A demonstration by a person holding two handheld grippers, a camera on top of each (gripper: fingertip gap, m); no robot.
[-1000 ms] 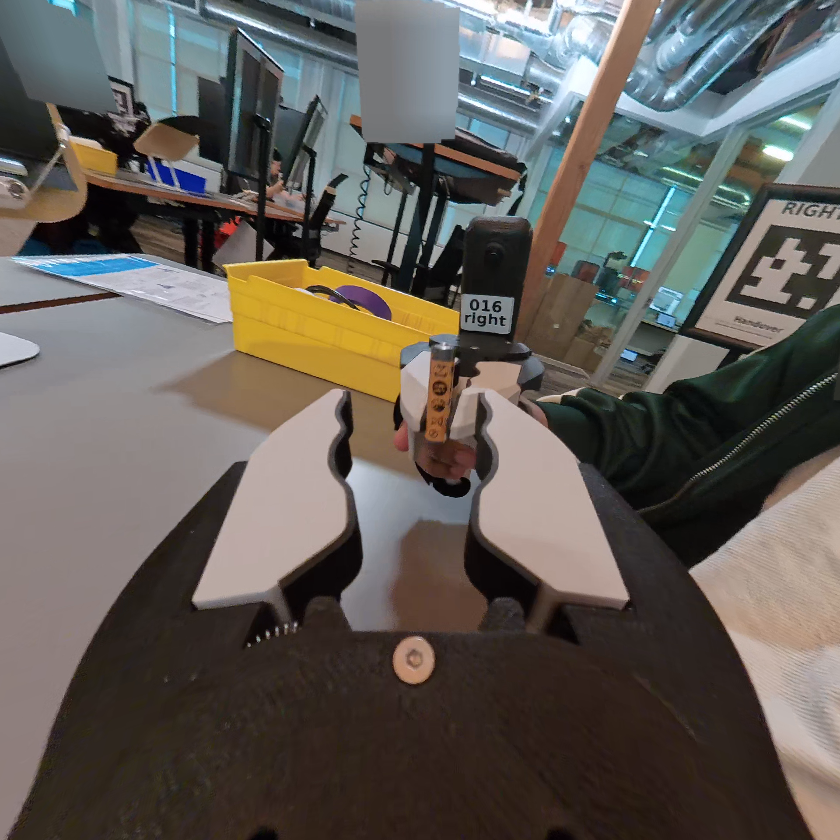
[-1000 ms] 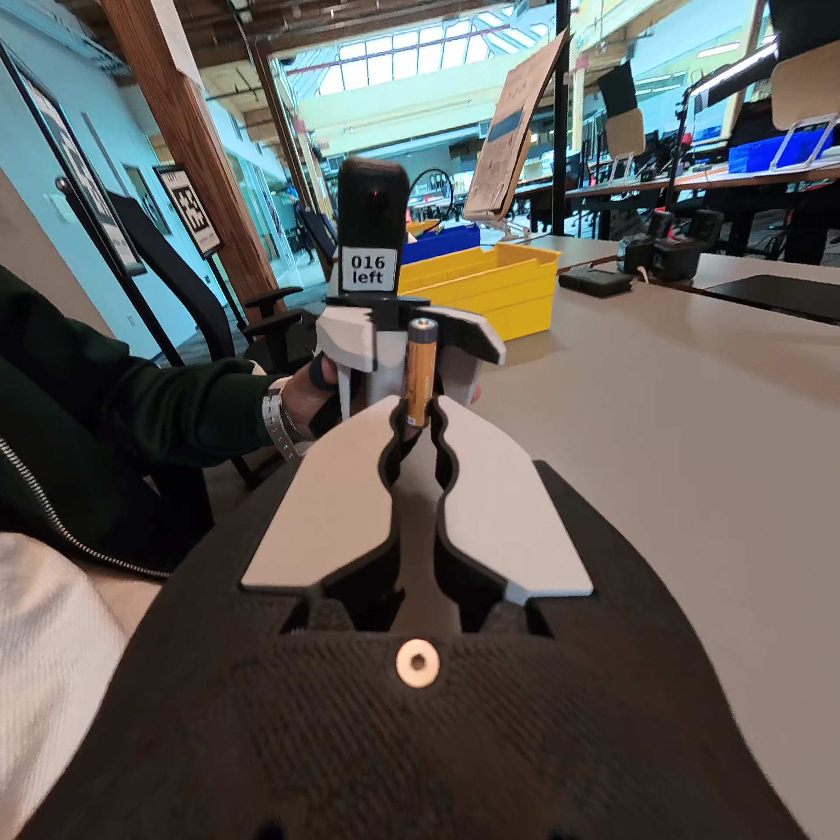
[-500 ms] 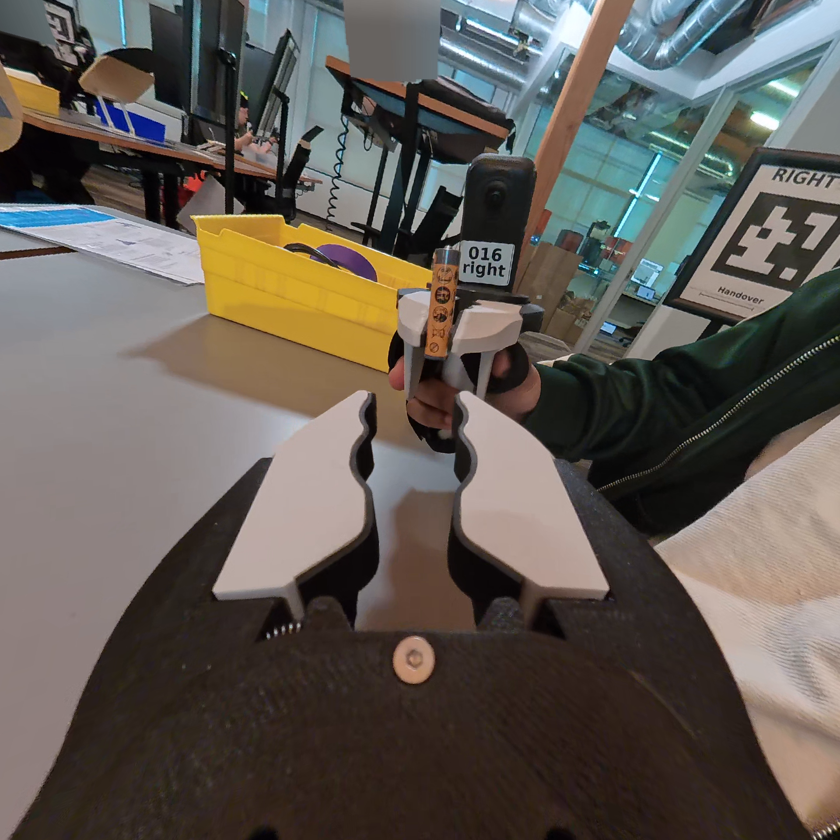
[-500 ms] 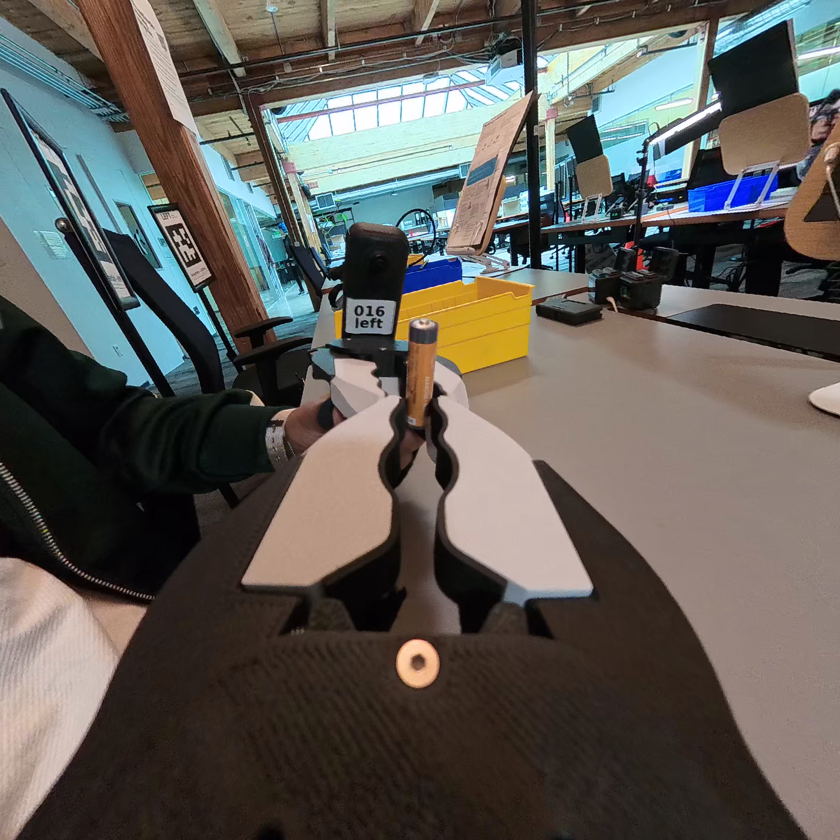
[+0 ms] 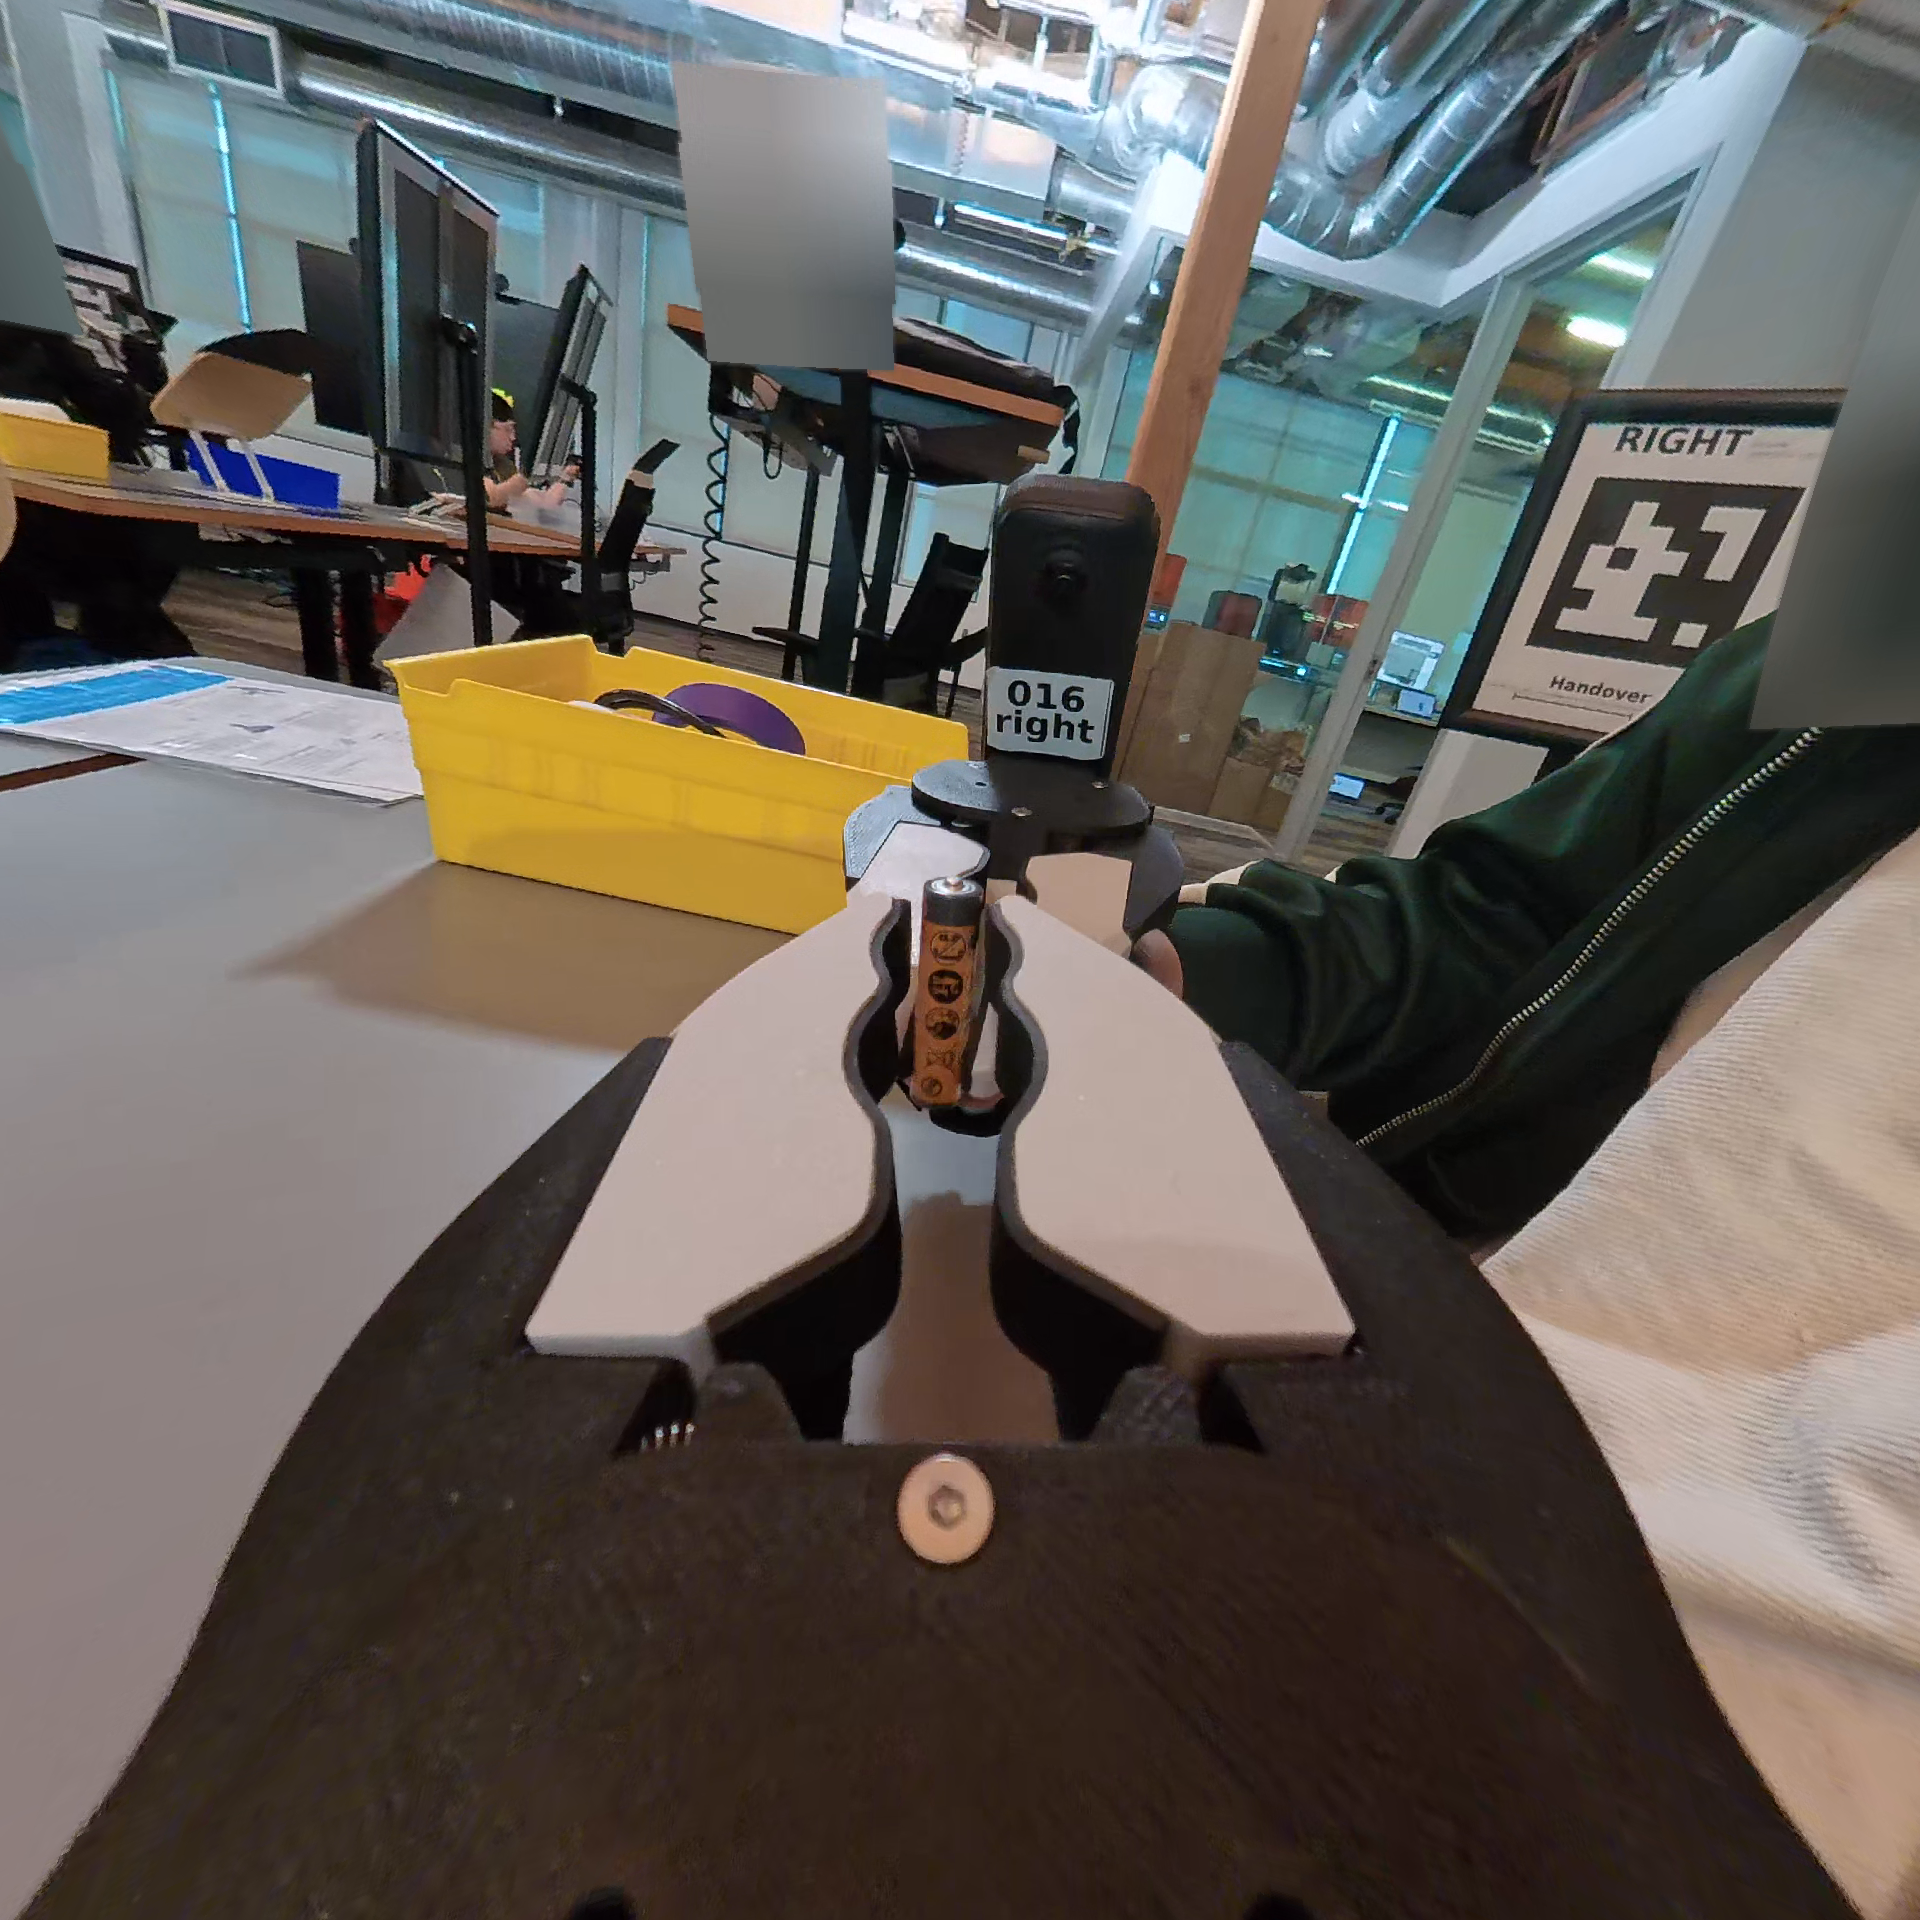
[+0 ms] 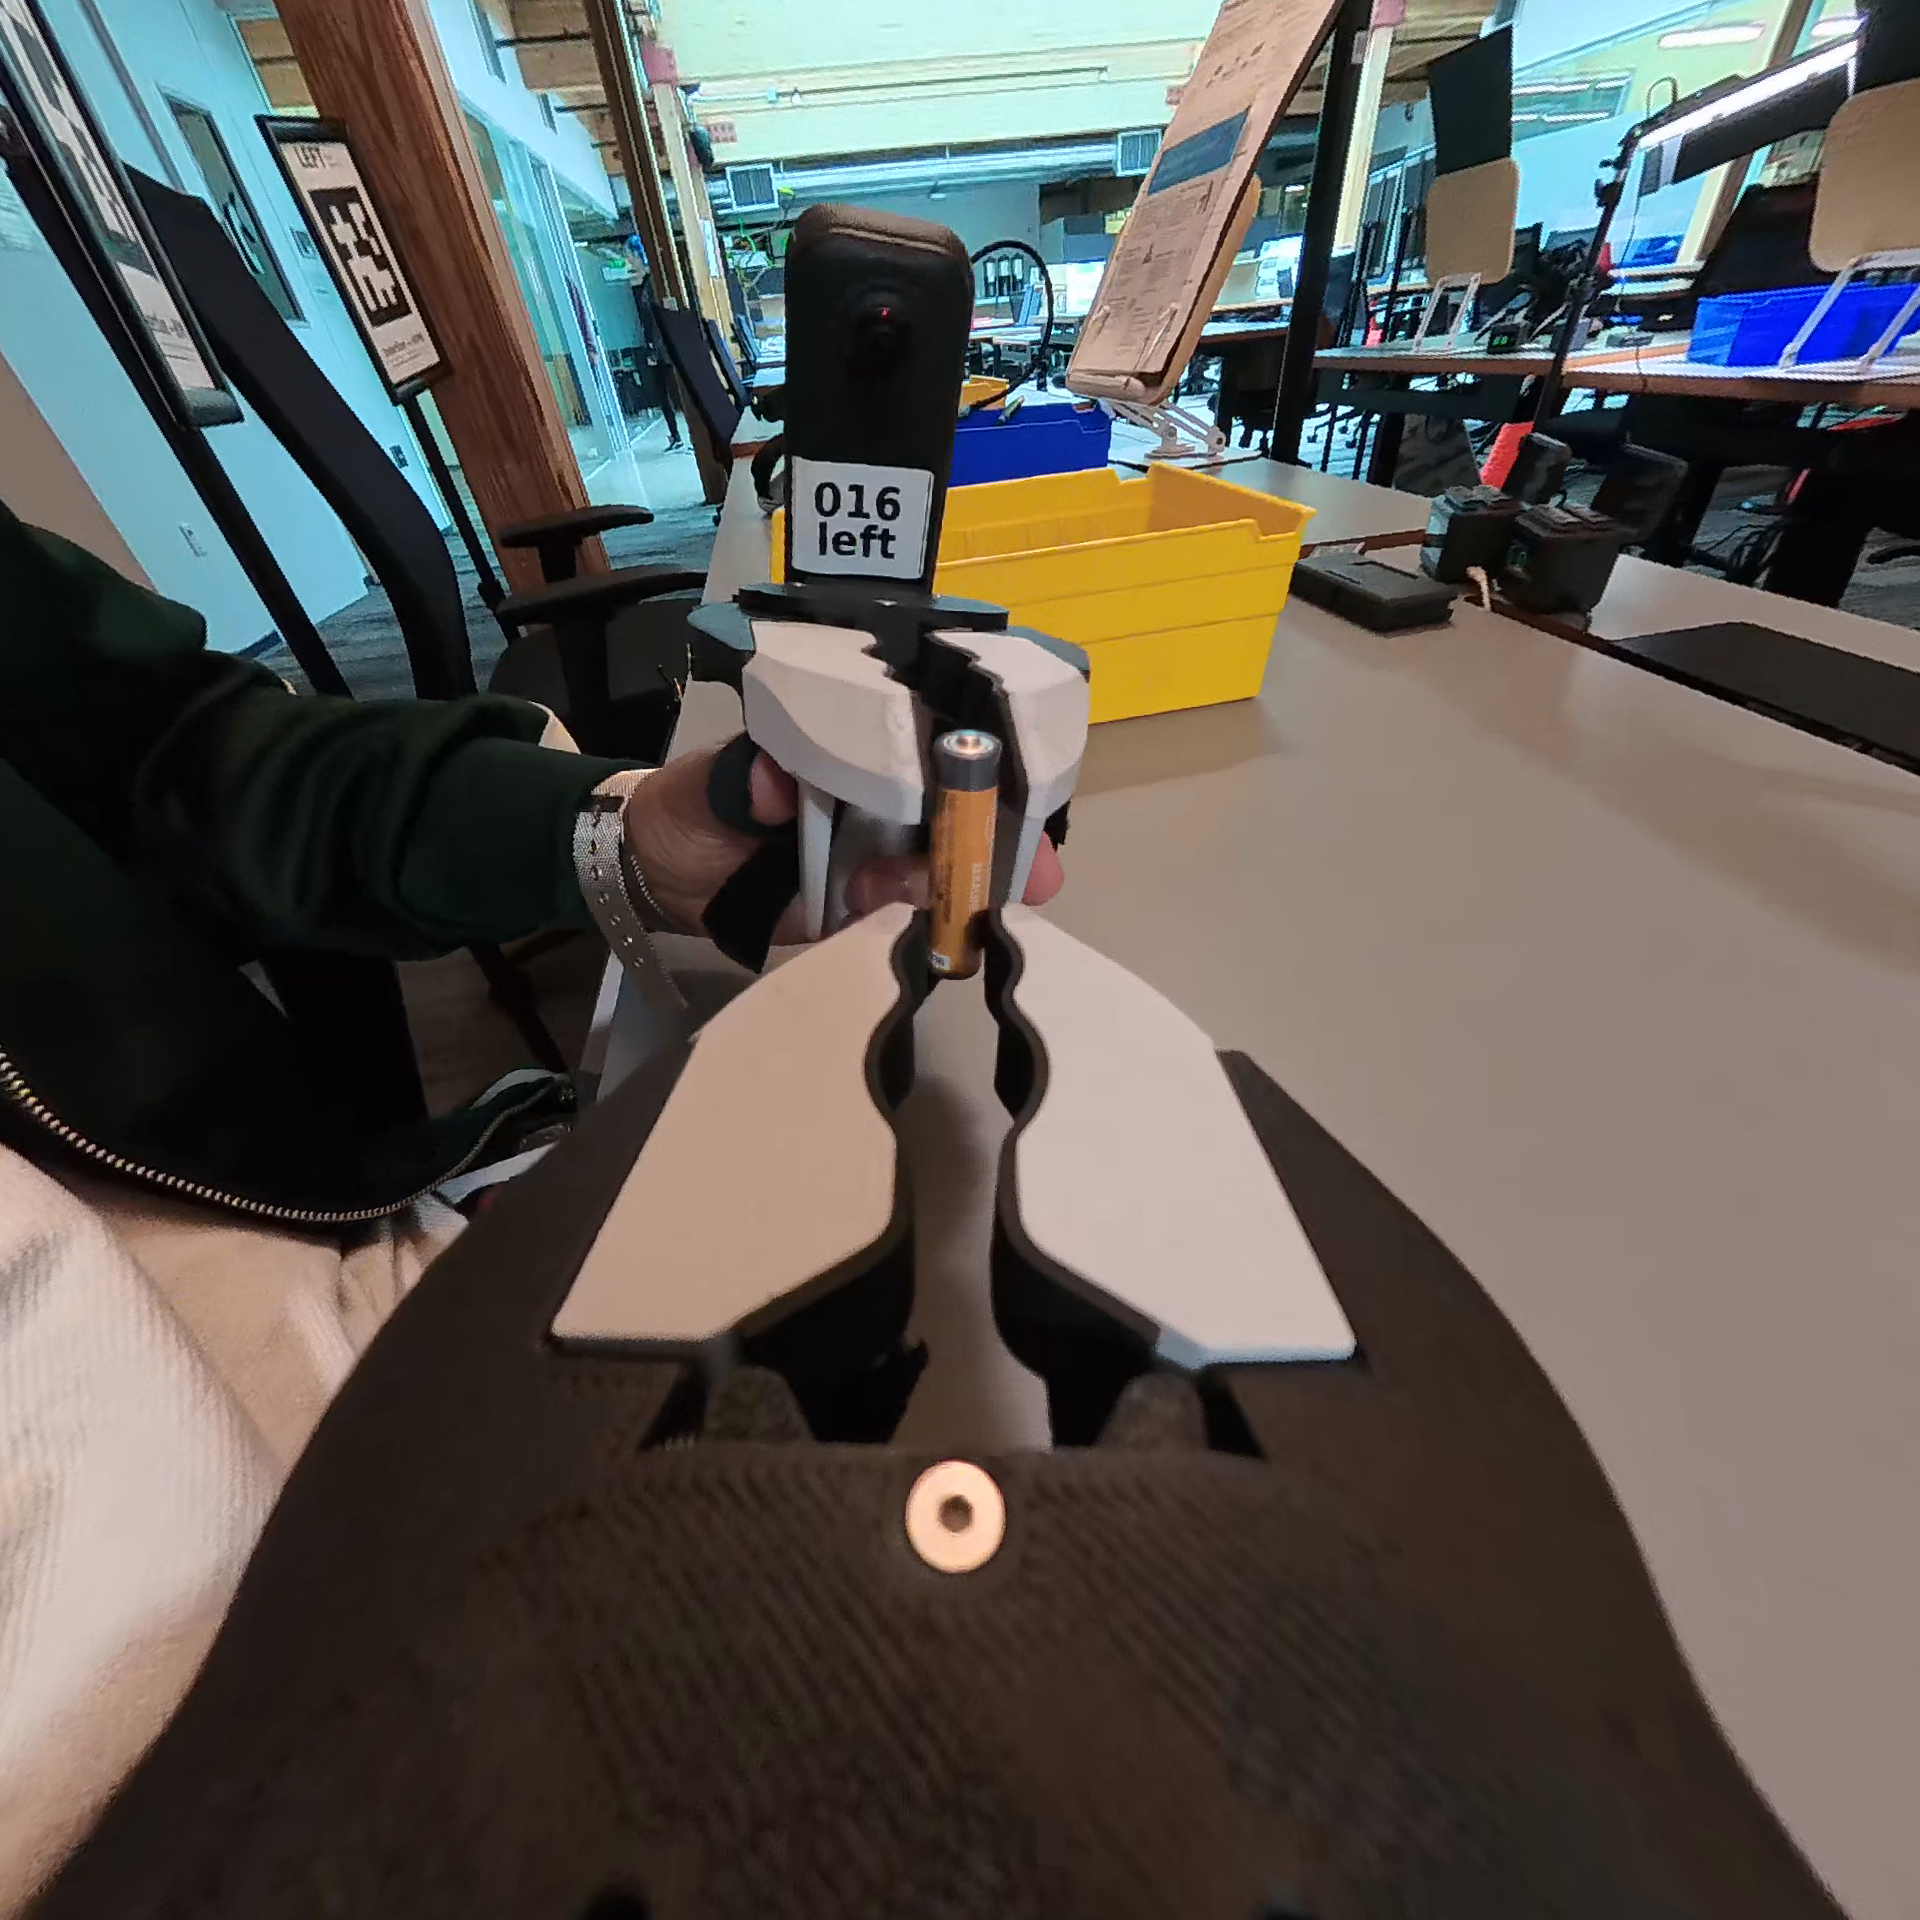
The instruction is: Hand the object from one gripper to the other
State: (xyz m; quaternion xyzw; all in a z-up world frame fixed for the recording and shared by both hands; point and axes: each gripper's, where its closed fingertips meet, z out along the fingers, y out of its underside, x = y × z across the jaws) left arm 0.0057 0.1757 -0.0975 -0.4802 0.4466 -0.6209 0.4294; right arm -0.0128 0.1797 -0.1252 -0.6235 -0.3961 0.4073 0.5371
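An orange and black battery (image 5: pixel 945 997) stands upright between the two grippers, which face each other above the grey table (image 5: pixel 260 1039). My left gripper (image 5: pixel 943 916) has its fingertips closed on the battery's sides. My right gripper (image 6: pixel 951 935) is shut on the battery's lower end (image 6: pixel 961 831). In the right wrist view the left gripper's white fingers (image 6: pixel 831 727) flank the battery's upper part. In the left wrist view the right gripper's black camera body (image 5: pixel 1075 592) rises just behind the battery. Its fingertips are mostly hidden.
A yellow bin (image 5: pixel 623 800) with a purple item and a cable sits on the table behind the grippers. Papers (image 5: pixel 208 717) lie at the far left. Another yellow bin (image 6: pixel 1143 582) and black devices (image 6: pixel 1517 540) show in the right wrist view. A person's green sleeve (image 5: pixel 1455 987) is at the right. Left and right tips are no more than a few centimetres apart.
The grippers have come together. My left gripper, open and apart from the battery before, has moved up to it and closed around it. The right gripper has kept its hold.
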